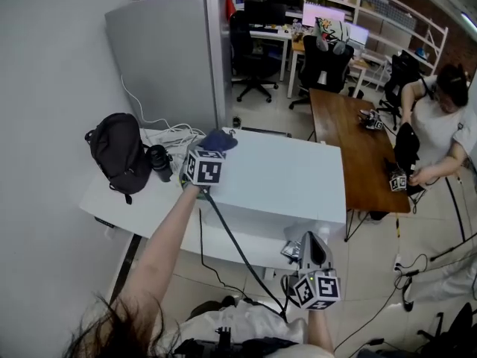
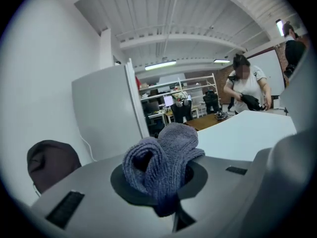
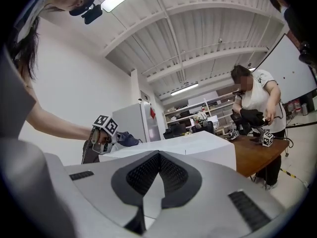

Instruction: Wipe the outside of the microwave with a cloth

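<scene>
Office-lab space: monitors (image 1: 323,12) on desks, swivel chairs (image 1: 253,58), white shelving (image 1: 406,13), long wooden worktable (image 1: 350,148).

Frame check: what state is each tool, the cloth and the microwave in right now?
Left tool: shut on the cloth.
Right tool: shut, empty, held low in front of the table.
Cloth: bunched, at the microwave's far left top corner.
Microwave: standing on the table; door cannot be made out.

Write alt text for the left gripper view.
Left gripper shut on a bunched blue-grey cloth at centre. Behind: a white box top at right, a grey cabinet, a dark backpack at left, and a person standing in the distance.
</scene>
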Demonstrator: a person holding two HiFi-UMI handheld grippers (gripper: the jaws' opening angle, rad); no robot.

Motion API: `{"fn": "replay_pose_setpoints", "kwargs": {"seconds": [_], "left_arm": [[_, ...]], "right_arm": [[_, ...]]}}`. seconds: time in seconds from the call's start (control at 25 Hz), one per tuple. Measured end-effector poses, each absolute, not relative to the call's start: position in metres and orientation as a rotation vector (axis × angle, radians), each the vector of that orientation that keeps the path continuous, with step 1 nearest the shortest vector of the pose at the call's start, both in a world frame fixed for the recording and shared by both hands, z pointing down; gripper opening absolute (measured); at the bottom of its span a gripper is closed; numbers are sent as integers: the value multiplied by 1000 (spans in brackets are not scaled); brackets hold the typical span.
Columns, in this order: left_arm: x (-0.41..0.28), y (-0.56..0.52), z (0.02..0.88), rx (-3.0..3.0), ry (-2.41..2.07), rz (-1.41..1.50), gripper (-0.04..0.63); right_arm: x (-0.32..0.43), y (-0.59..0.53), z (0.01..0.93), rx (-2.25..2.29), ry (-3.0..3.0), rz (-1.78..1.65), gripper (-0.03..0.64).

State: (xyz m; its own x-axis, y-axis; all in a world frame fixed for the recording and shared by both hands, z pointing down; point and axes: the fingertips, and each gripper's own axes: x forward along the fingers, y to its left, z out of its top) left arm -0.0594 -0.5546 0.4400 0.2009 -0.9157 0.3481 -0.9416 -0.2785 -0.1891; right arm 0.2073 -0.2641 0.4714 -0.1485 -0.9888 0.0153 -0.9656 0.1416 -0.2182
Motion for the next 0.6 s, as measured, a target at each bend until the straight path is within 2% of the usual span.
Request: {"fn": "replay_pose_setpoints", "kwargs": {"seconds": [0.16, 0.28, 0.44, 0.6], "left_arm": [[-79, -536, 432, 2352, -1841, 516, 52], [-64, -494, 404, 2432, -1708, 298, 51], [-4, -403, 381, 2603, -1410, 56, 52], [87, -314, 408, 2712, -1036, 58, 52]], "right_arm": [[200, -260, 470, -1938, 2281, -266, 20], [199, -254, 473, -1939, 2265, -276, 20], [205, -244, 483, -1987, 2238, -303, 20], [221, -223, 494, -2083, 2224, -322, 20]]}}
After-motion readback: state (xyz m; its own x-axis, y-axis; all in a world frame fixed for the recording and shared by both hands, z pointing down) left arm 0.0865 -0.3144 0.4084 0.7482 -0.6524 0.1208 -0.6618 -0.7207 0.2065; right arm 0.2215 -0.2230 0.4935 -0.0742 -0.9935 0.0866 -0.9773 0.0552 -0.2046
